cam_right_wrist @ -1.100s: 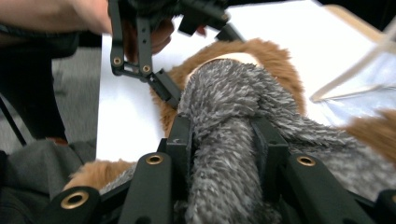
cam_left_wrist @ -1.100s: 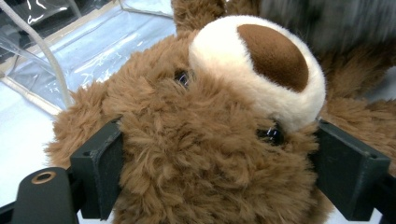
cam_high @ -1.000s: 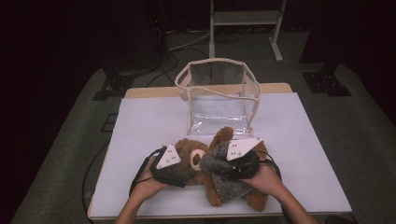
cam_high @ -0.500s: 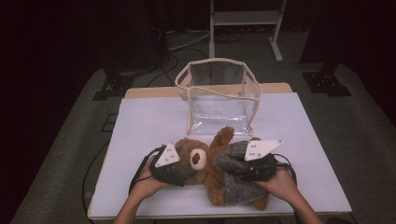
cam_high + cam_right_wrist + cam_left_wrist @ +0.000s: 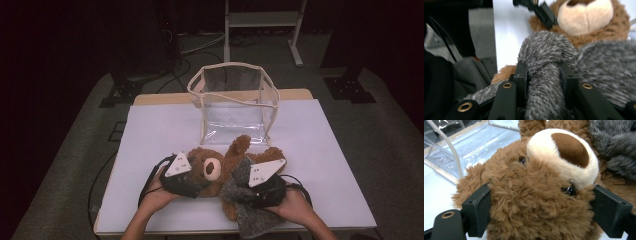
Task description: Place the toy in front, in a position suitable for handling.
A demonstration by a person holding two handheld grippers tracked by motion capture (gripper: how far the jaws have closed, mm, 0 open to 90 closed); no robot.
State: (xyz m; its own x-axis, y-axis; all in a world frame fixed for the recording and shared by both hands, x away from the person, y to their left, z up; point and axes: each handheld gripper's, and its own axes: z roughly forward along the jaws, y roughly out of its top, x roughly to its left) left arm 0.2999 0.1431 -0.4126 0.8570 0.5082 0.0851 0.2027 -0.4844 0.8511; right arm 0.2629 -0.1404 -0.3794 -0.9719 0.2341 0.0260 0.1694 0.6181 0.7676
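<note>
Brown teddy bear (image 5: 220, 162) with cream muzzle, dark-brown nose; mottled grey fuzzy cloth (image 5: 247, 212) on it. Clear bag (image 5: 235, 102), beige trim. White table (image 5: 150, 130). Black jaws, grey plates on left gripper (image 5: 192, 187) and right gripper (image 5: 252, 192).

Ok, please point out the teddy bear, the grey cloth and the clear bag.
teddy bear (image 5: 564, 147), left gripper view, on its brown nose.
grey cloth (image 5: 544, 50), right gripper view, on the fold between the jaws.
clear bag (image 5: 235, 107), high view, on its front wall.
</note>
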